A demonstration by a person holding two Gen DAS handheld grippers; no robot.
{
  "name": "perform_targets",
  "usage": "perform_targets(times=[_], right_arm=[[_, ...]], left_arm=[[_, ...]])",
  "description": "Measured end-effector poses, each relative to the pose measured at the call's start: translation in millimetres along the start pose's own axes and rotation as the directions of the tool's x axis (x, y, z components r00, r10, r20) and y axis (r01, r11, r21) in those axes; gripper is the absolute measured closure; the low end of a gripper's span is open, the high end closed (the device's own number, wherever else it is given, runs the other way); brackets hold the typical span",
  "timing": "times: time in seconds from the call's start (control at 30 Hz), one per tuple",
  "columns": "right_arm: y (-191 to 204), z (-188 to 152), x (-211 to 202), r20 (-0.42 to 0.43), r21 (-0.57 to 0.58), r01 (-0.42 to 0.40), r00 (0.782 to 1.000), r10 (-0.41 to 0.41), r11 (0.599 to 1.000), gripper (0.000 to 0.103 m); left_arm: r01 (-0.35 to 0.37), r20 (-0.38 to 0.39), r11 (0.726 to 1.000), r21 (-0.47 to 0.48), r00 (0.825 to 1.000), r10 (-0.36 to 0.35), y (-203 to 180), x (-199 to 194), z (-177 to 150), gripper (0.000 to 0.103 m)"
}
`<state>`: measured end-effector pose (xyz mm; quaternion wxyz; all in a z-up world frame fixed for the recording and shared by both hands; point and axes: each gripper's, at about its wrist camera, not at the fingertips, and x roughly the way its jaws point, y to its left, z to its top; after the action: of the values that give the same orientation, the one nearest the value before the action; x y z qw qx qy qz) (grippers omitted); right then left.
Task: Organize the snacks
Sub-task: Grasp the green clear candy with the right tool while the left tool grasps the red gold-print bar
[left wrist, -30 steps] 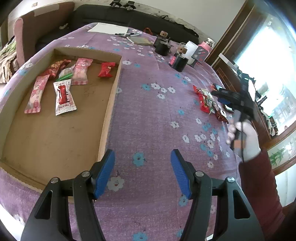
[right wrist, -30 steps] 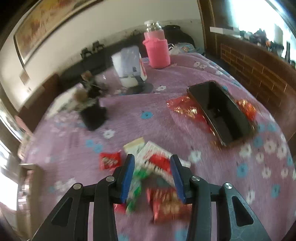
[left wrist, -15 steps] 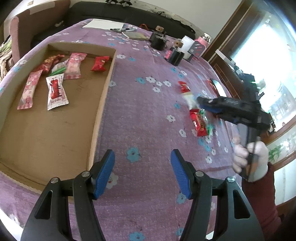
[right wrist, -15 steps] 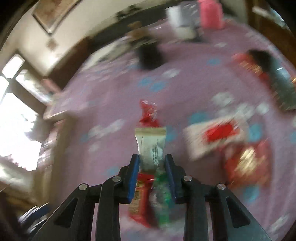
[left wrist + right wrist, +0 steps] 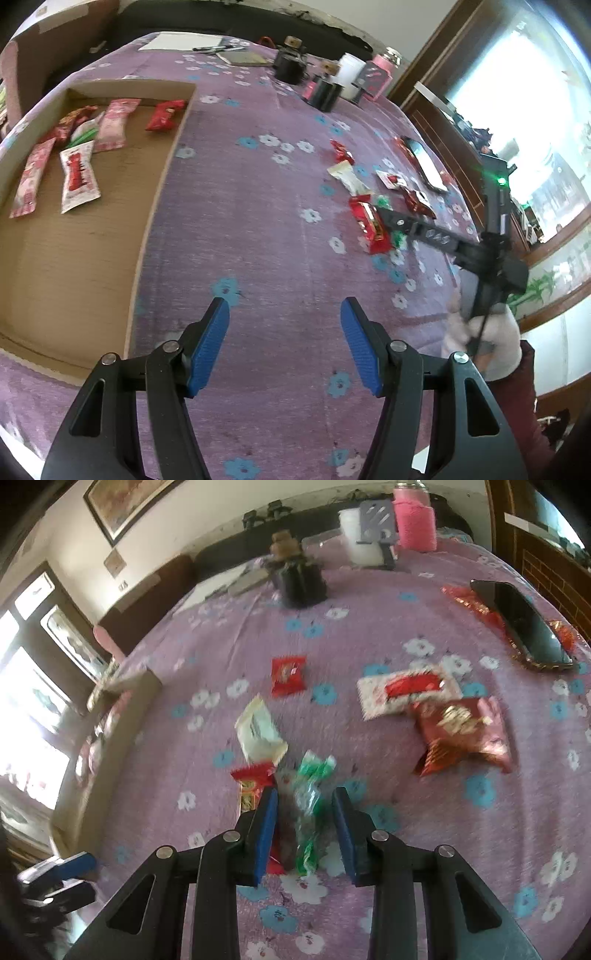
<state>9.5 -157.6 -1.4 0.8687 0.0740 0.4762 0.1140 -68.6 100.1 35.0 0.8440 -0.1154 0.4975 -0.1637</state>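
My right gripper (image 5: pixel 303 799) points down at the loose snacks on the purple flowered cloth, and its jaws are opening. A green clear-wrapped candy (image 5: pixel 310 805) lies between them, with a gap to each pad. A red bar (image 5: pixel 251 784) lies just left of the left finger. In the left wrist view the right gripper (image 5: pixel 386 216) reaches over the red bar (image 5: pixel 371 225). My left gripper (image 5: pixel 284 347) hangs open over bare cloth with nothing in it. The cardboard tray (image 5: pixel 162 184) on the left holds several wrapped snacks (image 5: pixel 77 177).
A white packet (image 5: pixel 260 731), a small red packet (image 5: pixel 288 674), a white-and-red packet (image 5: pixel 406 690) and a dark red bag (image 5: pixel 461 731) lie ahead. A phone (image 5: pixel 521 627) rests on a red wrapper. A black jar (image 5: pixel 299 579), white cup (image 5: pixel 360 535) and pink bottle (image 5: pixel 413 520) stand behind.
The right gripper has swung in from the far right and come down over the red bar and green candy. Its jaws narrowed and then widened slightly. The left gripper drifted a little and stayed open.
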Motion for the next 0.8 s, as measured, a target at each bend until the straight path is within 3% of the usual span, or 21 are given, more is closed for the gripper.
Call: perform_targets(times=[0.07, 0.23, 0.43, 0.7, 0.73, 0.8], right_arm=[[0.2, -3.5, -1.7, 0.017, -0.004, 0.051, 0.999, -0.051, 0.999, 0.083], [-32.7, -7.4, -12.2, 0.102, 0.104, 0.1, 0.989, -0.11, 0.99, 0.083], [-67.8, -8.7, -19.0, 0.133, 0.245, -0.032, 0.991, -0.001, 0.969, 0.082], [-68.7, -7.6, -18.8, 0.135, 0.249, -0.043, 0.991, 0.01, 0.967, 0.082], [-69.9, -7.8, -19.1, 0.136, 0.255, -0.052, 0.991, 0.017, 0.966, 0.082], [-71.4, -7.5, -18.8, 0.136, 0.262, -0.064, 0.99, 0.029, 0.963, 0.082]], left_arm=[[-0.001, -0.001, 1.0, 0.016, 1.0, 0.001, -6.1, 1.9, 2.4, 0.041], [0.003, -0.008, 0.998, 0.069, 1.0, -0.002, -31.2, 17.4, 15.9, 0.042], [-0.029, 0.02, 0.992, 0.119, 0.999, 0.027, -69.1, 54.1, 40.5, 0.042], [-0.141, 0.008, 0.967, 0.213, 0.99, 0.143, -105.2, 109.8, 55.3, 0.042], [-0.142, 0.006, 0.966, 0.217, 0.989, 0.144, -105.8, 112.7, 55.1, 0.046], [-0.136, 0.008, 0.966, 0.219, 0.99, 0.137, -106.2, 115.1, 55.3, 0.067]])
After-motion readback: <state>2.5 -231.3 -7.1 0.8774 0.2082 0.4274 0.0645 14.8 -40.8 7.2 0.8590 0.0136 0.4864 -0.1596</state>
